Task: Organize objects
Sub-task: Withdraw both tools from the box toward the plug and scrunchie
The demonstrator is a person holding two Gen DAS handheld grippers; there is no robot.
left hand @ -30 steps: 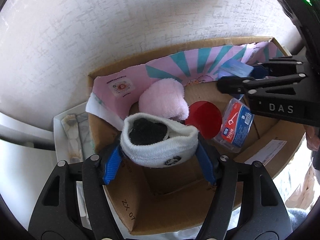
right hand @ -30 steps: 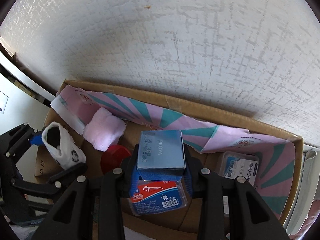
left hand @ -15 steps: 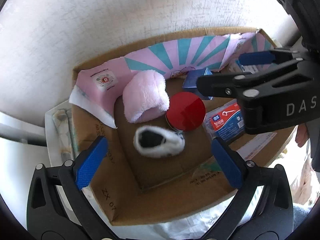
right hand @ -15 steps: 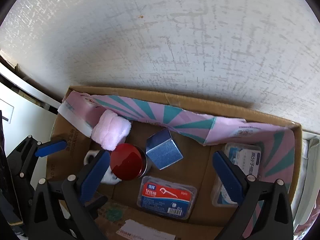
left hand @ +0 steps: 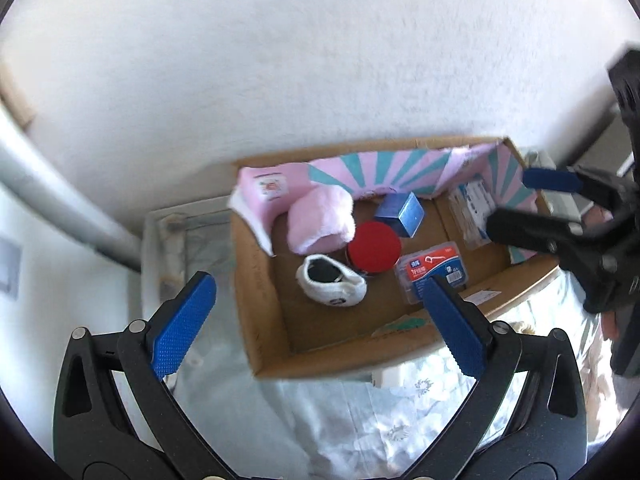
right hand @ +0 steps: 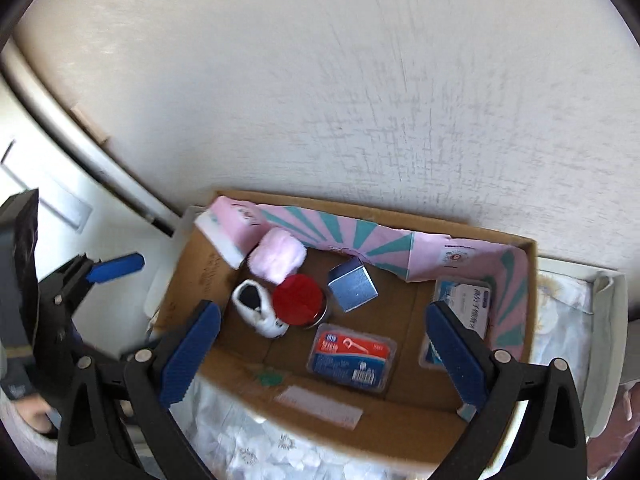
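Observation:
An open cardboard box (left hand: pixel 260 312) (right hand: pixel 404 408) lined with pink-and-teal paper stands against the wall. Inside lie a white sock (left hand: pixel 331 286) (right hand: pixel 260 312), a pink fluffy roll (left hand: pixel 320 220) (right hand: pixel 276 258), a red-lidded jar (left hand: pixel 374 246) (right hand: pixel 298 299), a blue carton (left hand: pixel 402 213) (right hand: pixel 353 286) and a floss-pick case (left hand: pixel 434 270) (right hand: pixel 350 360). My left gripper (left hand: pixel 320 312) hangs open above the box's near left corner, empty. My right gripper (right hand: pixel 324 340) is open and empty above the box's front; it shows at the right edge of the left wrist view (left hand: pixel 536 208).
A clear packet with a white-and-blue label (left hand: pixel 474 208) (right hand: pixel 464 304) leans in the box's right end. The box rests on a pale floral cloth (left hand: pixel 380 420) (right hand: pixel 260 452). A textured white wall (right hand: pixel 360 100) rises right behind it. A white ledge (left hand: pixel 172 240) sits left of the box.
My left gripper let go of the white sock and my right let go of the blue carton; both now lie in the box. Both grippers opened wide and rose away from it.

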